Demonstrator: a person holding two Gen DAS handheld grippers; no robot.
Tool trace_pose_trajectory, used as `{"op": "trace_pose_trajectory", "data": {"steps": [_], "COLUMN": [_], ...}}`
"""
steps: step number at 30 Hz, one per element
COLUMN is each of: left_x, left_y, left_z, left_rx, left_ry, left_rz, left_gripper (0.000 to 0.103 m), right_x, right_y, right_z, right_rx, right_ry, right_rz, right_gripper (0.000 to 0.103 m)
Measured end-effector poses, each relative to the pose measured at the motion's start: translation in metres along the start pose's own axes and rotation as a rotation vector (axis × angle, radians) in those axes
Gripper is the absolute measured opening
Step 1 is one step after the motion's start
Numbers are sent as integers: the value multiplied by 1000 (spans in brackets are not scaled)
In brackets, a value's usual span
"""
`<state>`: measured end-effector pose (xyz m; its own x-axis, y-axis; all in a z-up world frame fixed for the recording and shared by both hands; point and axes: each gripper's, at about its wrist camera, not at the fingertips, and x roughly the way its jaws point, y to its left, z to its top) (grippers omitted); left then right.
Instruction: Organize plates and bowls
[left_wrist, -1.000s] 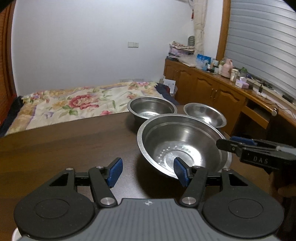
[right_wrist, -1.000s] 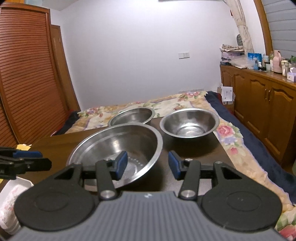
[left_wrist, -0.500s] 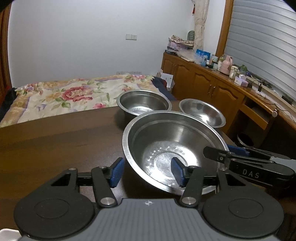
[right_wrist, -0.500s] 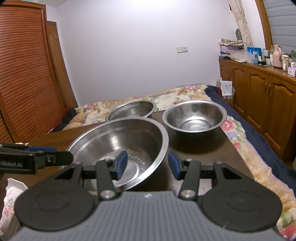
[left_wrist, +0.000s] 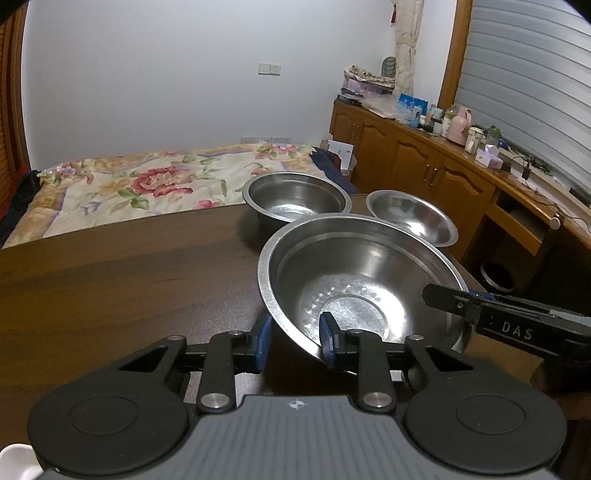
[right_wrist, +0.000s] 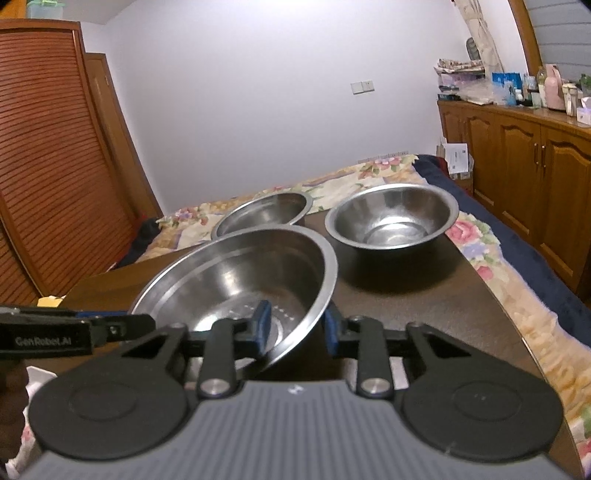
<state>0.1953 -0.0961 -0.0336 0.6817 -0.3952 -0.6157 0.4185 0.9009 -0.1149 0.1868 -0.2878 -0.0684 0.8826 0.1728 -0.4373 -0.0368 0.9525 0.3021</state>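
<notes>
Left hand-held gripper (left_wrist: 295, 341): pads straddle large bowl (left_wrist: 364, 273) rim, contact unclear.
Right hand-held gripper (right_wrist: 297, 330): likewise, opposite rim.

right gripper (left_wrist: 517, 325): "DAS" | left gripper (right_wrist: 48, 338): probably "GenRobot.AI"

Each camera sits just behind its own gripper's fingers, low over the dark wooden table (left_wrist: 110, 280), looking forward toward the bed (left_wrist: 147, 181) and white back wall. The left wrist view looks from the large steel bowl's (left_wrist: 362, 280) left side and angles right toward the cabinets (left_wrist: 417, 162); the right wrist view looks from its right side and angles left toward the slatted wardrobe (right_wrist: 48, 155). Both views share the large bowl close up, the two smaller bowls behind it, and each catches the opposite gripper at its edge.
</notes>
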Motion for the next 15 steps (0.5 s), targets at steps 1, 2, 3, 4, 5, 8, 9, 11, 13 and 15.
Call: {"op": "trace_pose_trajectory", "data": {"steps": [1, 2, 3, 4, 5, 8, 9, 11, 13, 15], "left_x": [-2, -5, -9, -12, -16, -28, -34, -41, -49, -55], "left_y": [0, -1, -2, -2, -3, -3, -3, -4, -4, -3], "left_z": [0, -1, -2, -2, -2, -4, -6, -9, -13, -17], "left_rx": [4, 8, 15, 19, 23, 29, 33, 44, 47, 44], "left_ry": [-2, -5, -13, -20, -27, -47, -54, -64, -69, -72], "left_rz": [0, -1, -2, -4, -6, -15, -20, -28, -38, -47], "left_gripper": [30, 30, 30, 30, 30, 30, 30, 30, 30, 30], "right_x": [-1, -2, -3, -5, -7, -14, -17, -23, -29, -36], "right_y": [-1, -2, -2, -2, -1, 0, 1, 2, 1, 2], "right_z": [0, 0, 0, 0, 0, 0, -1, -2, -3, -5], "right_rx": [7, 12, 16, 17, 19, 19, 17, 13, 17, 19], "right_ry": [0, 1, 0, -5, -9, -26, -32, -41, -48, -52], "right_rz": [5, 9, 14, 22, 28, 43, 48, 59, 73, 87], "right_gripper": [28, 28, 28, 28, 28, 28, 28, 28, 28, 28]}}
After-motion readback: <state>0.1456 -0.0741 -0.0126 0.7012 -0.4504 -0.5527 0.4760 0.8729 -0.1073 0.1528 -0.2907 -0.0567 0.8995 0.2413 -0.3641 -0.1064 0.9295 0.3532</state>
